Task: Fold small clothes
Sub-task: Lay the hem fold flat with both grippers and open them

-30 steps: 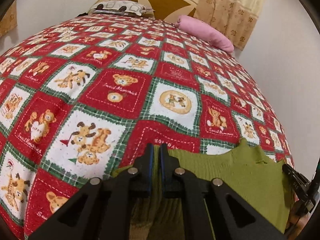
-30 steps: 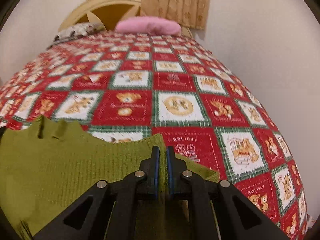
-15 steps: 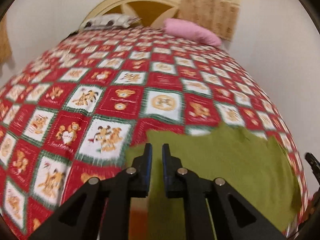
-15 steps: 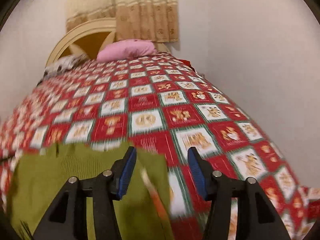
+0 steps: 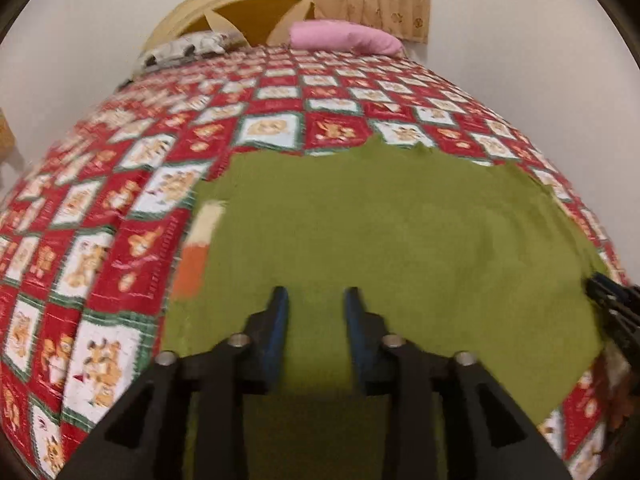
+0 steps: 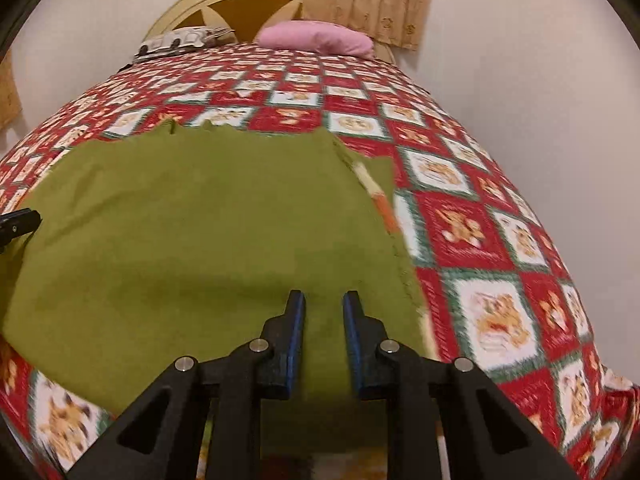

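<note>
An olive-green knit garment [image 5: 392,240] lies spread flat on the near part of the bed, on a red-and-white teddy-bear quilt [image 5: 120,208], its long axis running side to side across the bed and its notched edge pointing toward the headboard [image 5: 248,4]. A cream-and-orange striped band [image 5: 198,248] shows at its left edge in the left view, and again at its right edge in the right view. The left tongs [image 5: 314,300] hover above the garment's near left part, jaws opening, nothing between them. The right tongs [image 6: 323,304] hover above its near right part, jaws closing with a gap left, gripping nothing. A pink pillow [image 6: 316,38] and a patterned pillow [image 6: 180,40] rest by the headboard
</note>
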